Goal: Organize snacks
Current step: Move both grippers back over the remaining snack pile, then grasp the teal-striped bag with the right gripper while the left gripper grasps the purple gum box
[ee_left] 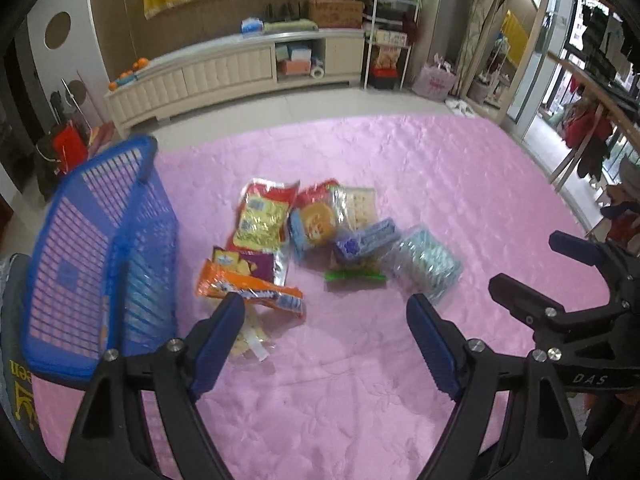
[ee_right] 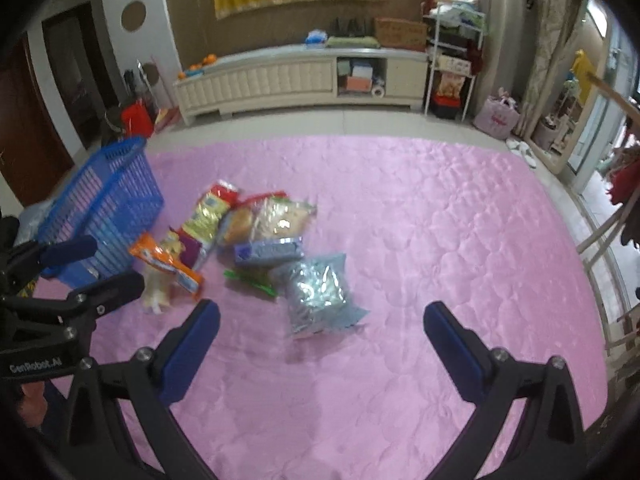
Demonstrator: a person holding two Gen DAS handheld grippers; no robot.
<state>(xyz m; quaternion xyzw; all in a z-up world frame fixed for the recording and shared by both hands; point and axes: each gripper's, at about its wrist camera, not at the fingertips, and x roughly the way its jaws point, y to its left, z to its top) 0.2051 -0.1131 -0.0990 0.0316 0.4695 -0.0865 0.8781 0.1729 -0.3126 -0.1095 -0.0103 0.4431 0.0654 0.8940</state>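
Note:
Several snack packs lie in a heap on a pink quilted cover [ee_left: 360, 360] [ee_right: 440, 240]. Among them are an orange packet [ee_left: 248, 290] [ee_right: 166, 260], a yellow-and-red bag [ee_left: 262, 220] [ee_right: 208, 212], a blue box [ee_left: 368, 238] [ee_right: 268, 252] and a silvery clear bag [ee_left: 424, 266] [ee_right: 316, 288]. A blue slatted basket [ee_left: 100, 256] [ee_right: 104, 204] stands left of the heap. My left gripper [ee_left: 326, 308] hovers open just short of the heap, its left finger over the orange packet. My right gripper [ee_right: 322, 316] hangs open near the silvery bag, nothing between its fingers.
A cream low cabinet [ee_left: 224, 72] [ee_right: 296, 76] runs along the far wall beyond the cover. A white rack [ee_right: 452, 64] and a pink bag [ee_right: 498, 118] stand at the right. Bare pink cover stretches right of the heap.

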